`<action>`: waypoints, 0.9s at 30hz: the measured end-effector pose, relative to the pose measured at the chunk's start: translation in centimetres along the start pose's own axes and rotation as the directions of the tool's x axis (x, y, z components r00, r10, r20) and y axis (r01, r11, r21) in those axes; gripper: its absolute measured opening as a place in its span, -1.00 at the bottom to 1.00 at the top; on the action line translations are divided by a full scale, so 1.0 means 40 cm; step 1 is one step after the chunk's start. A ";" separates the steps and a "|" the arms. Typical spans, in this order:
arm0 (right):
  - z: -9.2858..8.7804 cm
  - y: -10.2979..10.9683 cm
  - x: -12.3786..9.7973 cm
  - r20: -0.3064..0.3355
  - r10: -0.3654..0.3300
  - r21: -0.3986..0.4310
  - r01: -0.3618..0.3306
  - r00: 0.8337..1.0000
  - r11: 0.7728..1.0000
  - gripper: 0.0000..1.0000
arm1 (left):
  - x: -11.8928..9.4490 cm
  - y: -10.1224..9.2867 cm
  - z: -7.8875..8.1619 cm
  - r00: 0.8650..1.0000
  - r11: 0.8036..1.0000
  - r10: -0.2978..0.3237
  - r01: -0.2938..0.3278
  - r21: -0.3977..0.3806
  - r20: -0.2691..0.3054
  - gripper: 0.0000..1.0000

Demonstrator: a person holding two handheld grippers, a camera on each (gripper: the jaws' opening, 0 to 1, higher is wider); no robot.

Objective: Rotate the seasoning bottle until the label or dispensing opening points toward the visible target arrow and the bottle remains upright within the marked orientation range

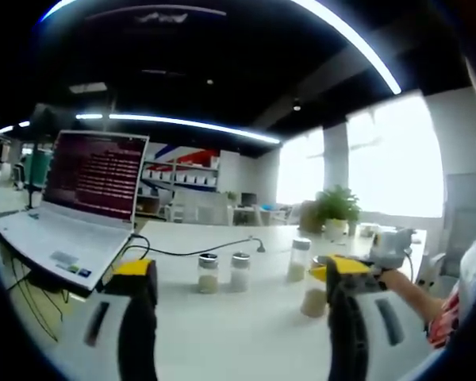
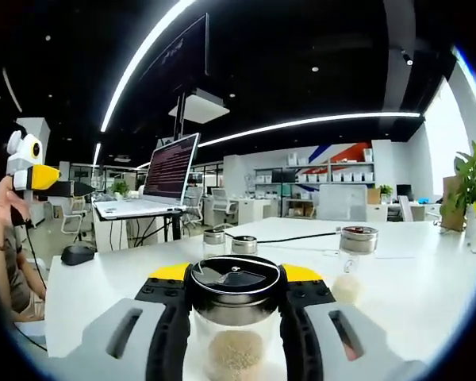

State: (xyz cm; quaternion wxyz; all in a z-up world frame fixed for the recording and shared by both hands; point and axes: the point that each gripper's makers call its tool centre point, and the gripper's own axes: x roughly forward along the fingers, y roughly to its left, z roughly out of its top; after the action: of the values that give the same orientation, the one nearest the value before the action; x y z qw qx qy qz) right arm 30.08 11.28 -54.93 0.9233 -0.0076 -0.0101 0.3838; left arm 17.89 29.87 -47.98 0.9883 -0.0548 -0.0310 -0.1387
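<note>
A clear seasoning bottle (image 2: 234,333) with a dark metal lid and pale grains stands upright on the white table (image 2: 428,278). My right gripper (image 2: 234,279) is shut on it, one jaw at each side. The same bottle (image 1: 314,299) appears in the left gripper view, half behind a jaw, with the right gripper (image 1: 385,252) and a hand reaching in from the right. My left gripper (image 1: 239,274) hovers over the table with its jaws wide apart and nothing between them. In the right gripper view the left gripper (image 2: 28,168) shows at far left, held up in a hand.
Three more bottles (image 1: 209,272) (image 1: 239,271) (image 1: 300,259) stand in a loose row mid-table. An open laptop (image 1: 79,206) sits at the left with a black cable (image 1: 190,252) trailing from it. A mouse (image 2: 78,254) lies near the table edge, a potted plant (image 1: 337,208) at the far side.
</note>
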 end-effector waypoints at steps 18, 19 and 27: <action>-0.003 0.008 0.001 -0.006 0.093 -0.004 -0.093 0.996 0.996 -0.16 | 0.001 -0.005 -0.005 1.000 1.000 -0.002 0.002 0.005 -0.004 0.86; -0.004 0.009 0.001 -0.006 0.099 -0.005 -0.099 0.995 0.995 -0.16 | 0.000 -0.004 -0.004 1.000 1.000 -0.002 0.002 0.005 -0.003 0.86; -0.005 0.010 0.002 -0.010 0.163 -0.002 -0.163 0.987 0.987 -0.16 | 0.001 -0.005 -0.006 1.000 1.000 -0.004 0.004 0.004 -0.007 0.86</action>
State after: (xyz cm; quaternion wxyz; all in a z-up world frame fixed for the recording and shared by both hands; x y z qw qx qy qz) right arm 29.85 11.62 -55.13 0.8889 -0.0115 -0.0054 0.4579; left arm 17.87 29.64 -48.20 0.9883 -0.0522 -0.0278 -0.1408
